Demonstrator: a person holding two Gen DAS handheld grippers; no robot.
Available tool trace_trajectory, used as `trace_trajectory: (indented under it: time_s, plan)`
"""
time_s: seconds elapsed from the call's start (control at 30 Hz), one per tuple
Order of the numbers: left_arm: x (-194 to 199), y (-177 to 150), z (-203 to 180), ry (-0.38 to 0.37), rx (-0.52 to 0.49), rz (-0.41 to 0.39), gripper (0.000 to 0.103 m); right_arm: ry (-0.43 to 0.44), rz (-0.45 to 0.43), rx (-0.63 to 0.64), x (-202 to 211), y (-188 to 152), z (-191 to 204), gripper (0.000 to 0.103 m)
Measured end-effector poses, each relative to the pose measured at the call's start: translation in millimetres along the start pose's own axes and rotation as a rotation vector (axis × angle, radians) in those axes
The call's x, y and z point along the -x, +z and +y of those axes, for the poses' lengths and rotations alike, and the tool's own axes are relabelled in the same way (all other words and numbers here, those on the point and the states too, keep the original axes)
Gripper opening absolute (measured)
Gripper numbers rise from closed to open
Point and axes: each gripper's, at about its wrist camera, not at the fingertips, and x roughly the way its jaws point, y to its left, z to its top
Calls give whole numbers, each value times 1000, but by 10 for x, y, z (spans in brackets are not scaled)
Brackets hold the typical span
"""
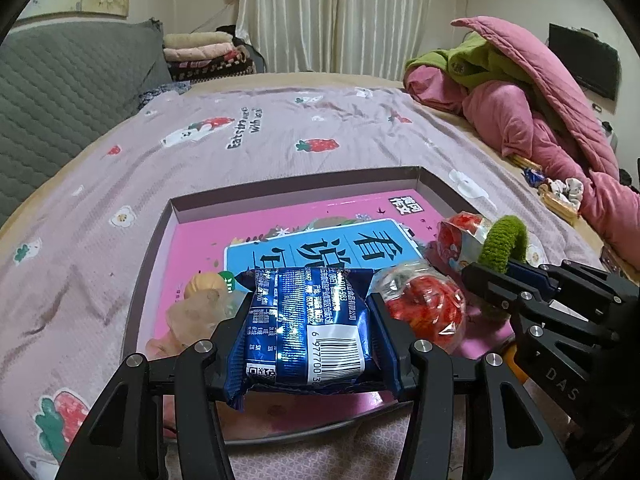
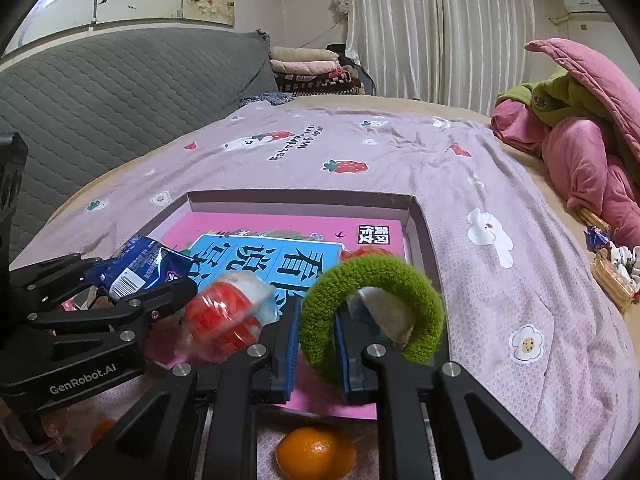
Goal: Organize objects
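**Two grippers, each with a catch, over the shallow box**

Two tools hang above the near end of a shallow box [image 1: 434,184] that lies on a lilac strawberry-print bedsheet [image 1: 280,136]. The left gripper [image 1: 308,320] is clamped on a blue snack packet [image 1: 308,320], one finger pressing each side, the barcode face turned up. The right gripper [image 2: 316,344] is squeezed tight on a fuzzy green ring [image 2: 372,304], pinching one side of the loop while the rest arches up and over to the right.

Inside the box a pink book [image 1: 320,216] with a blue title panel covers the floor. On it lie two clear packets of red sweets: one [image 1: 424,304] just beside the blue packet, another [image 1: 460,236] farther back. At the box's left side sit pale, soft-looking items [image 1: 200,300] that I cannot make out. An orange [image 2: 316,454] rests on the bedsheet just outside the box's near edge, below the right gripper. A pink quilt [image 1: 540,112] is heaped at the far right of the bed
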Motion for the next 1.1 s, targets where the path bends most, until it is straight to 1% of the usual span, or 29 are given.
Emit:
trace_trajectory:
  time_s: [0.17,0.57,0.83,1.1]
  plan:
    - [-33,-11,11,-5,10,11,55,4,-7,5,16,7,17,17]
    - [-87,-42,-6,-11,3,33,55,13,9,16,-20,-19,62,16]
    - [-144,-43,11,-22,11,51,55,-5,20,-13,-23,-26,0,16]
    - [-206,-66,0,-8,-2,70,55,-4,39,-17,11,-71,-4,17]
